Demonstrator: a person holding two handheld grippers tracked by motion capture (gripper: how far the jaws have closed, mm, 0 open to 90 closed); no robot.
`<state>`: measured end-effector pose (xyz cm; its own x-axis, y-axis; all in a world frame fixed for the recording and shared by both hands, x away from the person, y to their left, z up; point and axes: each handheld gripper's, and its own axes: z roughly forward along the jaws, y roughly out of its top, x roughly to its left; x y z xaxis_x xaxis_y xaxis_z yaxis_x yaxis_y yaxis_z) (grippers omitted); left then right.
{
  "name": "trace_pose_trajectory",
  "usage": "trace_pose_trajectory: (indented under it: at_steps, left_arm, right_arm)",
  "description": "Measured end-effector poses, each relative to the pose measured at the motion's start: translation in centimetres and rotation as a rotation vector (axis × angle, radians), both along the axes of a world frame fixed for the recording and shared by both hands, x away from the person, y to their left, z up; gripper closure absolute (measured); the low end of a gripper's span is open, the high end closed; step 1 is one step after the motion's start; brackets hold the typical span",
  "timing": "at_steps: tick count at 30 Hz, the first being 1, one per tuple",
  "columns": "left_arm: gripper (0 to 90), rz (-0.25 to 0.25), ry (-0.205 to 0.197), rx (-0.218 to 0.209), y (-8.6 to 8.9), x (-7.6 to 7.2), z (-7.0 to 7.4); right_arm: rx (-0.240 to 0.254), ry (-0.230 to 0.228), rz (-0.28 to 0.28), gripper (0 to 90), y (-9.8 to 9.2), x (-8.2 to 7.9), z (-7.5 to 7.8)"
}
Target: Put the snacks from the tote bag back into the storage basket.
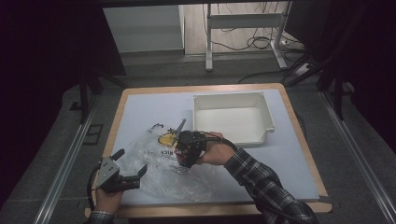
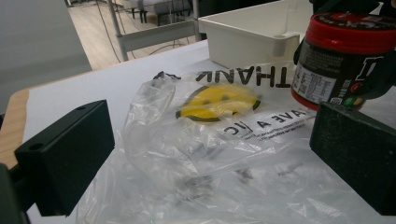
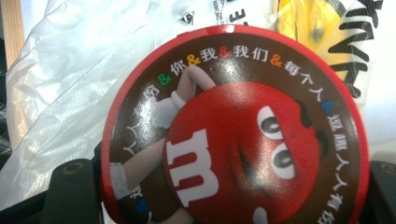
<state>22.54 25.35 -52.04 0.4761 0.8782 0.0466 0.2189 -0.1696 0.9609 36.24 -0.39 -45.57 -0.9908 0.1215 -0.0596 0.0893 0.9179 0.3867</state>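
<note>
Jar (image 2: pixel 345 60) on bag (image 1: pixel 163 163), tray (image 1: pixel 232 116) behind, R.

We see a round red-rimmed candy lid (image 3: pixel 233 135) between the two black jaws, gripped at its sides, above a clear plastic bag (image 3: pixel 60 93).

The left gripper (image 1: pixel 133 164) rests low at the table's near left edge, its jaws wide apart and empty. The right gripper (image 1: pixel 183 150), on a plaid-sleeved forearm reaching in from the lower right, points left with its jaws clamped.
</note>
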Motion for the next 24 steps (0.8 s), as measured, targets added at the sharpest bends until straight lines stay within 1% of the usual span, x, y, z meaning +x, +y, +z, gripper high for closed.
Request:
trace_pose_trajectory:
  at_steps: [4,14,23,24]
  left_arm:
    - [0.0,-0.001,0.001,0.001,0.0,0.0,0.0]
    - [0.0,-0.004,0.003,0.005,-0.1,0.0,0.0]
    - [0.0,-0.005,0.004,0.007,-0.2,0.0,0.0]
    - [0.0,-0.005,0.004,0.007,-0.2,0.0,0.0]
  right_arm:
    - [0.001,0.004,-0.008,25.6,-0.6,-0.1,0.4]
    - [0.012,-0.008,-0.015,25.7,-1.9,-0.4,1.5]
    - [0.01,0.002,-0.029,25.6,-3.2,-0.3,1.8]
    - [0.009,-0.002,-0.032,25.6,-3.3,-0.3,1.8]
